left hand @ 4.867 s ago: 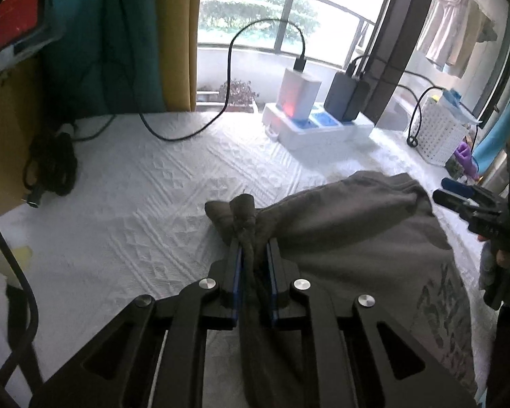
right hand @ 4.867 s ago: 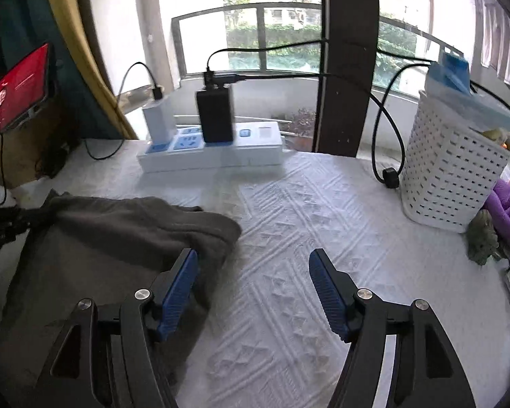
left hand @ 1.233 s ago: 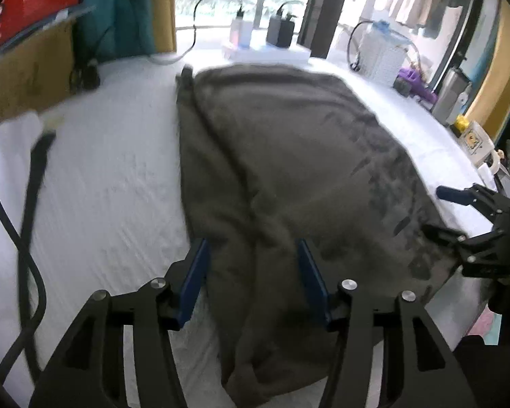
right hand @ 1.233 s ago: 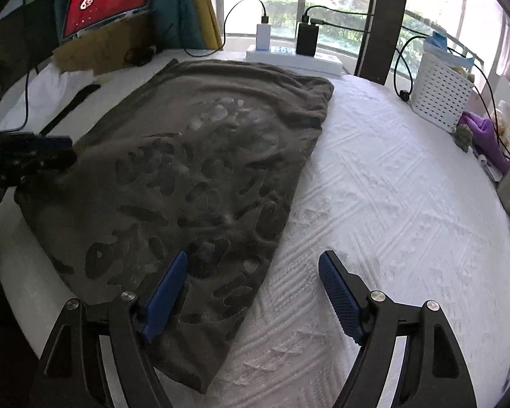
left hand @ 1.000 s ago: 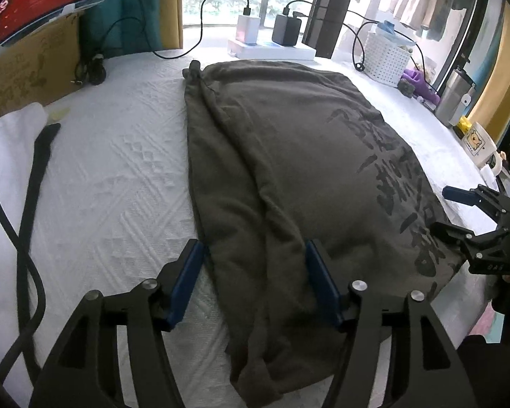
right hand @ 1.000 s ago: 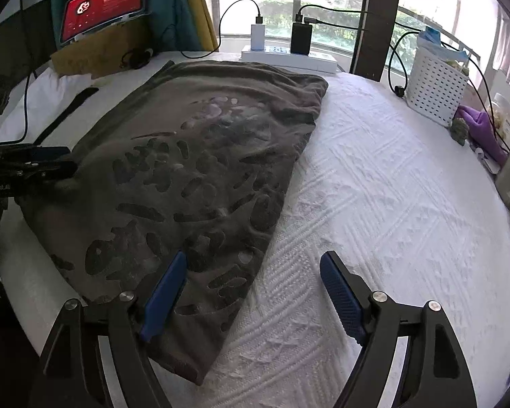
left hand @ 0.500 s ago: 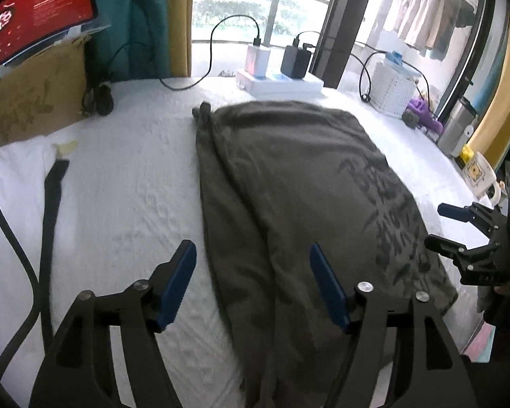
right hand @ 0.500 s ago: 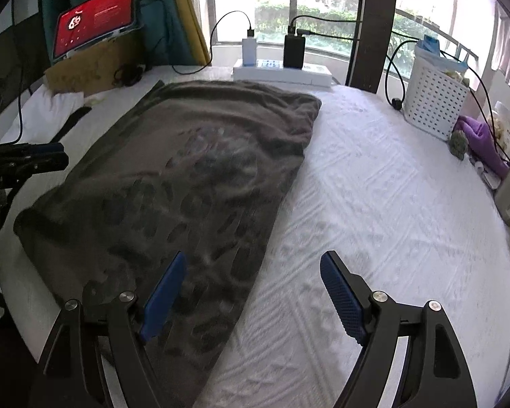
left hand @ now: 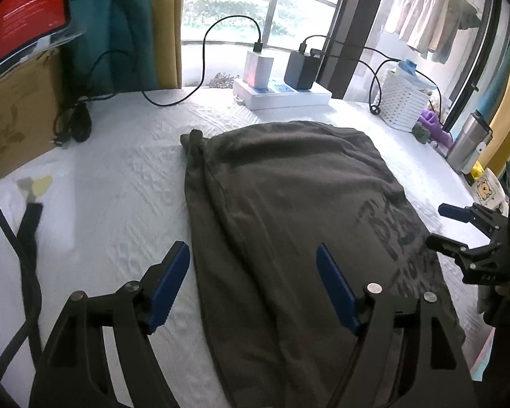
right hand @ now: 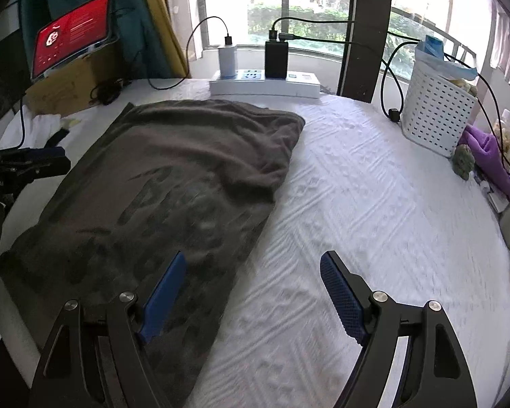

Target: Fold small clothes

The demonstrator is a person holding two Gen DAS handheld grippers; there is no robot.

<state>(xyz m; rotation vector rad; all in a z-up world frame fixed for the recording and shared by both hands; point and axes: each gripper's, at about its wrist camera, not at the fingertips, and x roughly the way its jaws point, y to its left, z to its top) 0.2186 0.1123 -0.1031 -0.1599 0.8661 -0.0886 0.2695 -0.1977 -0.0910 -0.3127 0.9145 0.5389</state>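
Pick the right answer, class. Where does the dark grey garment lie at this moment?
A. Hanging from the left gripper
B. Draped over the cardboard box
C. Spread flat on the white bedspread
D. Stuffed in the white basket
C: the garment lies spread on the bedspread, and neither open gripper holds it.

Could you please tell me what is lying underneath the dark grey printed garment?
The dark grey printed garment lies flat on the white textured bedspread, which shows all around it. Whatever else may be beneath the fabric is covered.

Grey garment on white bedspread
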